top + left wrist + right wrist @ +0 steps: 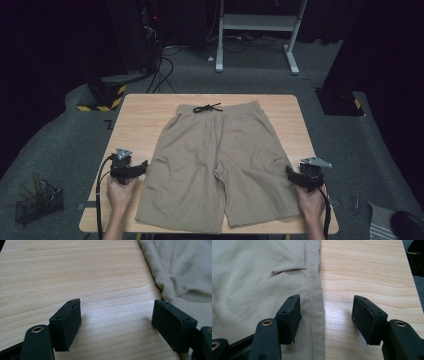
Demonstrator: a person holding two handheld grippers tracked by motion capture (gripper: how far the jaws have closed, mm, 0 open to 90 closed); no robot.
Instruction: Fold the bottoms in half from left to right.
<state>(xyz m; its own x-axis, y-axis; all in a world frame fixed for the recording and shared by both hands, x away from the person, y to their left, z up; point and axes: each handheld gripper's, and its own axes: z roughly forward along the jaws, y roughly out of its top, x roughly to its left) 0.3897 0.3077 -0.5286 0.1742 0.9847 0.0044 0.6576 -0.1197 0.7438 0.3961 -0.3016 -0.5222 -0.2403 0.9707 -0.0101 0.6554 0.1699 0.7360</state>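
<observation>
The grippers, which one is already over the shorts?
The right gripper: its open jaws straddle the side seam of the tan shorts, one jaw above the cloth. The left gripper has bare table between its jaws, the shorts lying off to one side.

Matt cloth shorts point(220, 160), smooth wooden table point(140, 117)

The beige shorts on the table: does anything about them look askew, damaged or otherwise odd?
Nothing stands out. The beige shorts lie flat and fairly straight on the wooden table, waistband at the far side, with the black drawstring tied. There are only light wrinkles, and no tear or stain shows.
</observation>
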